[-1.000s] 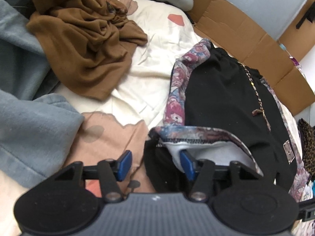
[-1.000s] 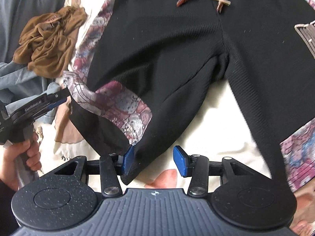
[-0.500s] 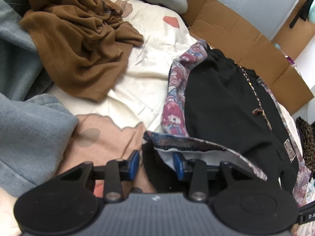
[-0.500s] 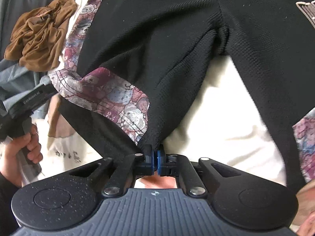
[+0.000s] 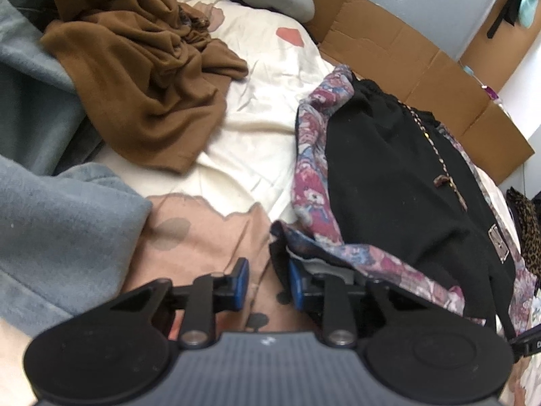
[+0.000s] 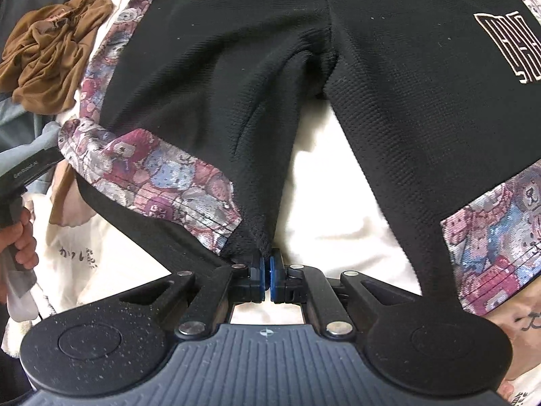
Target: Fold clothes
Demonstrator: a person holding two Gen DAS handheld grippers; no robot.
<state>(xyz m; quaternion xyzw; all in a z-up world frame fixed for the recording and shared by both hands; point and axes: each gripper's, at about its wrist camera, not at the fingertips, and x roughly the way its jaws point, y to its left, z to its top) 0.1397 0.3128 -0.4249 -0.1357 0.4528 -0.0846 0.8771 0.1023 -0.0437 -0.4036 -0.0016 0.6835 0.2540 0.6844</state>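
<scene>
Cardboard (image 5: pixel 399 54) shows only beside left gripper (image 5: pixel 267 282).

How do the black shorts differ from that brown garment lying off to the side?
The black shorts lie spread out flat, whereas the brown garment sits crumpled in a heap. The shorts carry patterned bear panels, a drawstring and a logo; the brown garment is plain. The right gripper is pinching the shorts' leg hem and the left gripper is open at their outer edge; nothing touches the brown garment. Both rest on the cream bedsheet.
</scene>
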